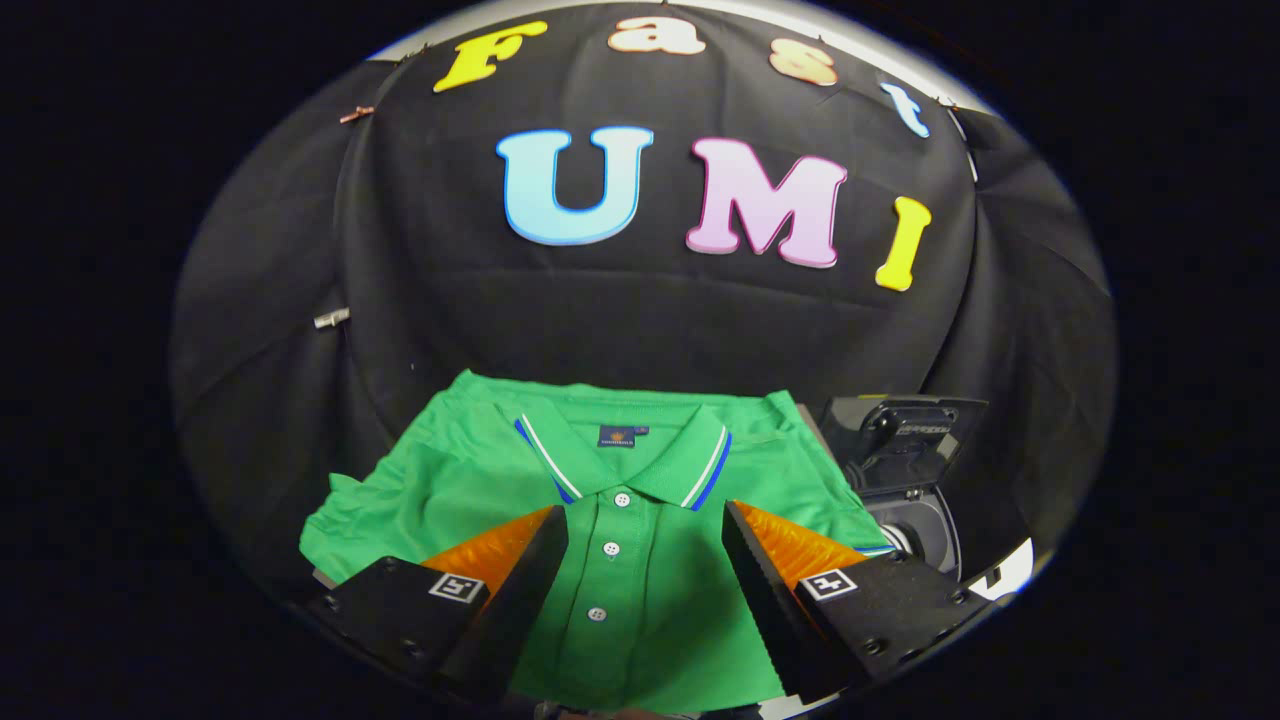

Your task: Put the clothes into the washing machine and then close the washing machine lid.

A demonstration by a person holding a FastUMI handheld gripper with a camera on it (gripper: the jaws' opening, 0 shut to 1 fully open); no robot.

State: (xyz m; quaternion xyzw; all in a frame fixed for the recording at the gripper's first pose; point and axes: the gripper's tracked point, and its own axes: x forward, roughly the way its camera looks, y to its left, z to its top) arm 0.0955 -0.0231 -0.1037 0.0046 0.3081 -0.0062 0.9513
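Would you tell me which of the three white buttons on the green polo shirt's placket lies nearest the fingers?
The lowest white button, lying between the open gripper's fingers; the other two sit higher up the green polo shirt, toward its collar.

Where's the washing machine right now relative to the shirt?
In the gripper view, the washing machine sits just beyond the green polo shirt's right edge, lid raised, ahead and right of the open hand-held gripper, whose fingers straddle the shirt's button placket.

The claw [645, 520] stands with its fingers spread wide, and they cover the green polo shirt's [640, 590] lower sides. The shirt's hem runs out of sight below them. Beside its far shoulder, the washing machine [915, 500] is half cut off, its drum mostly unseen. The collar label is too small to read.
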